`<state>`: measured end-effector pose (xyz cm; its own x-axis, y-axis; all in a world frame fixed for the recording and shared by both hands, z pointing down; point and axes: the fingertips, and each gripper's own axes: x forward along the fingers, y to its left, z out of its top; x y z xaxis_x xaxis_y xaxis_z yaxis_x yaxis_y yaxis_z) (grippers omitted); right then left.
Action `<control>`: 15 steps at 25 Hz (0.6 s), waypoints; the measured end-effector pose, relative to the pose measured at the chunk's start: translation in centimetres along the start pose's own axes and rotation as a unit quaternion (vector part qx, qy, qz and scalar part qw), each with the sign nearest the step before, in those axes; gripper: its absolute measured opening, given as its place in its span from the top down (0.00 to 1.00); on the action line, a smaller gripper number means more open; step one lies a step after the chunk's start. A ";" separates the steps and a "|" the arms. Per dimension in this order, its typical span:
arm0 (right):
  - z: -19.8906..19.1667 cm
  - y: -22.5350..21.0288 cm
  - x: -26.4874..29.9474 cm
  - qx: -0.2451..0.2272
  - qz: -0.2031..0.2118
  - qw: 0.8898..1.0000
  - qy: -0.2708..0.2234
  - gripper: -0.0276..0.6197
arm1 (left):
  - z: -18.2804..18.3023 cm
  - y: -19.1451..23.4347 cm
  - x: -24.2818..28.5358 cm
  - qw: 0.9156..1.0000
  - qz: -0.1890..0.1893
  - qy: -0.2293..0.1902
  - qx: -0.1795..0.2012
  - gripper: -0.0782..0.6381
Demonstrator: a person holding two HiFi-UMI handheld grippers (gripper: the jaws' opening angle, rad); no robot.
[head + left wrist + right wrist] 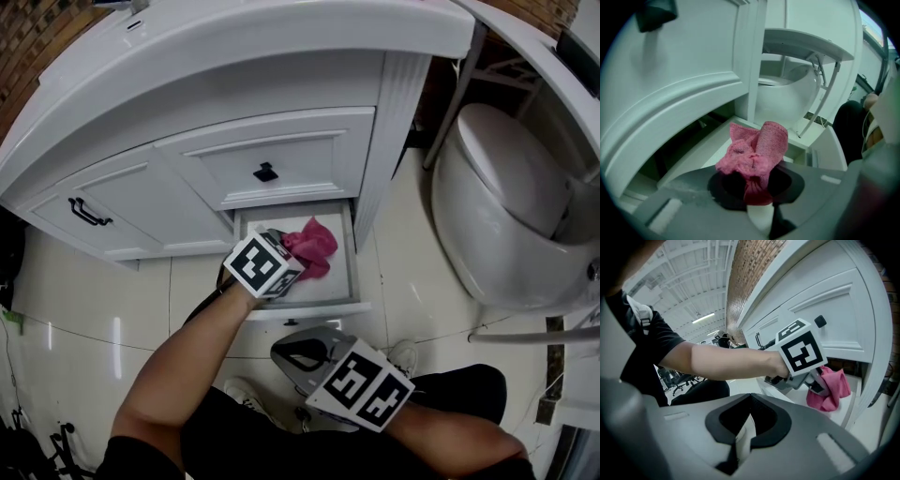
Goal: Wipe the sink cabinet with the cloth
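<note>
Pink cloth pinched in my left jaws, low in the open drawer.

My left gripper [757, 197] is clamped on a bunched fold of the cloth [754, 150]. It looks soft, light and limp, so I judge it will flop; a hold nearer its middle would leave more to wipe with. Around it is the bottom drawer [349, 272] of the sink cabinet [394, 122]. My right gripper [740, 437] hangs back, closed and empty. The knob [265, 172] above and the toilet [497, 206] at right crowd my reach.
</note>
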<state>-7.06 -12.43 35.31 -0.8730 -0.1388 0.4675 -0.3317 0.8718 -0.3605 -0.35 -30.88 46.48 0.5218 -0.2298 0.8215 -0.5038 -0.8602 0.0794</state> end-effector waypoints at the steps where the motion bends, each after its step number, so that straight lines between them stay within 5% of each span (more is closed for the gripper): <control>1: 0.0 0.0 -0.1 0.000 0.000 1.000 -0.001 0.95 | 0.3 -0.6 0.4 1.000 -0.009 0.003 0.007 0.77; 9: -0.3 -0.4 -0.5 0.002 -0.008 1.000 -0.001 0.95 | 2.2 -3.2 3.2 0.998 -0.049 0.012 0.039 0.77; 15: -0.5 -0.7 -0.7 0.002 -0.011 1.000 0.000 0.95 | 0.2 -2.0 3.3 0.997 -0.041 0.048 0.049 0.77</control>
<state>-6.08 -12.70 35.65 -0.8655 -0.1574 0.4755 -0.3522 0.8663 -0.3542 2.51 -29.98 48.96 0.4877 -0.1157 0.8653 -0.3895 -0.9159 0.0971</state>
